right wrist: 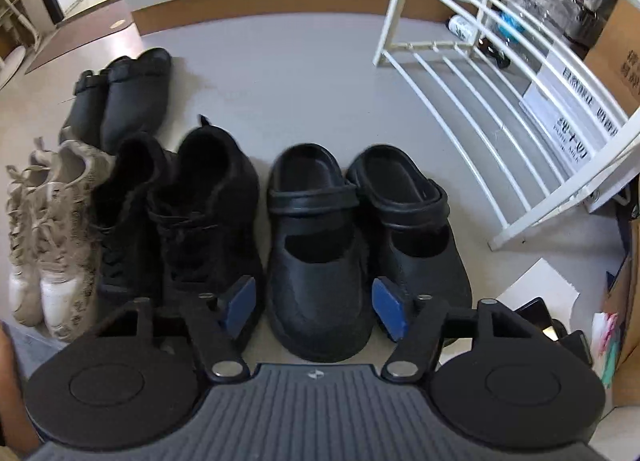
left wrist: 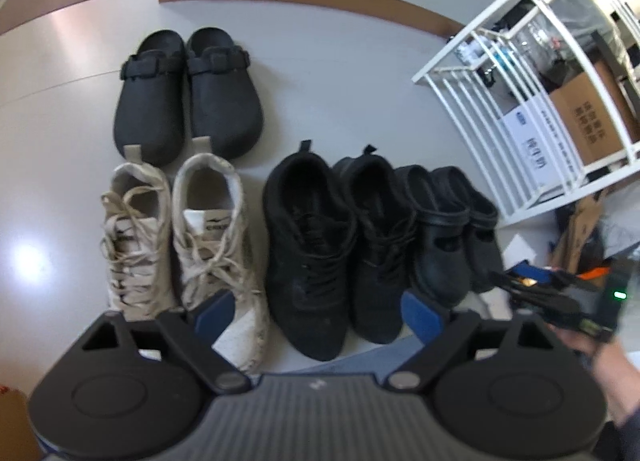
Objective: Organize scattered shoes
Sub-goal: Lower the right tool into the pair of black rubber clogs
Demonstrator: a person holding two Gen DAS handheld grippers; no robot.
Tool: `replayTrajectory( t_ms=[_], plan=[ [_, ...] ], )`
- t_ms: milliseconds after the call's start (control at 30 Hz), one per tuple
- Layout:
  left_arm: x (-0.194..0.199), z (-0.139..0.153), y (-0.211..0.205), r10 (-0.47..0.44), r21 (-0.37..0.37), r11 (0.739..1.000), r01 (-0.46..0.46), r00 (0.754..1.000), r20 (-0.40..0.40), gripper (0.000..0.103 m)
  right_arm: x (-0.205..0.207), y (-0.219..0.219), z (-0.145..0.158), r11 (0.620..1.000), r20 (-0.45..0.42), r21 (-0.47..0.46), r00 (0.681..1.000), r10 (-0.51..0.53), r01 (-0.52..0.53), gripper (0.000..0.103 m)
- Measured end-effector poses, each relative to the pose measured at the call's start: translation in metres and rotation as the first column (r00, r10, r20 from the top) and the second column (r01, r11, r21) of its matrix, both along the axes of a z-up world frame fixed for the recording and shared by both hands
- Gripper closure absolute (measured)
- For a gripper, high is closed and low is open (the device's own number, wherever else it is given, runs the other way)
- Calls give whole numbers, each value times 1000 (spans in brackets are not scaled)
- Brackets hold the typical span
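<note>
White rack cut off at right edge, box print too blurred to read, beige sneakers' toes behind left gripper

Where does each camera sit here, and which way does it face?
Left wrist: above the left tongs, looking down at the beige sneakers and black sneakers; a hand shows at right.
Right wrist: above the right tongs, looking down at the black strap clogs.
Shared: all the shoes and the white rack.

You have open floor beyond the shoe row; the white rack blocks passage on your right.
</note>
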State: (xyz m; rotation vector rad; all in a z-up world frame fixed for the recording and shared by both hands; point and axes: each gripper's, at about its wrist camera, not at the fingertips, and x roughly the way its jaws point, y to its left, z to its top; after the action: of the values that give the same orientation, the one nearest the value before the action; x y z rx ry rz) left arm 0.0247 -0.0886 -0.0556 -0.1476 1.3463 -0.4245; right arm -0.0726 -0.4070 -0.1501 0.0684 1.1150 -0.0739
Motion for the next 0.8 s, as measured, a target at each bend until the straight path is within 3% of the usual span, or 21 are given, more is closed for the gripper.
replayTrajectory(
  t_ms=[300, 600, 800],
  plan=[
    [2, -7, 5, 24, 16, 1000, -23, 1000, -19, 11, 14, -25, -45, 1000, 60, 15, 998, -16, 15, 43],
    [4, -24, 6, 36, 30, 999, -34, 997, -70, 11, 23, -42, -67, 998, 69, 31, 996, -51, 49, 43],
    [1, -27, 0, 21, 1, 1000, -21, 995, -96, 10, 28, -50, -85, 999, 62, -13, 997, -38, 38, 43]
  ],
)
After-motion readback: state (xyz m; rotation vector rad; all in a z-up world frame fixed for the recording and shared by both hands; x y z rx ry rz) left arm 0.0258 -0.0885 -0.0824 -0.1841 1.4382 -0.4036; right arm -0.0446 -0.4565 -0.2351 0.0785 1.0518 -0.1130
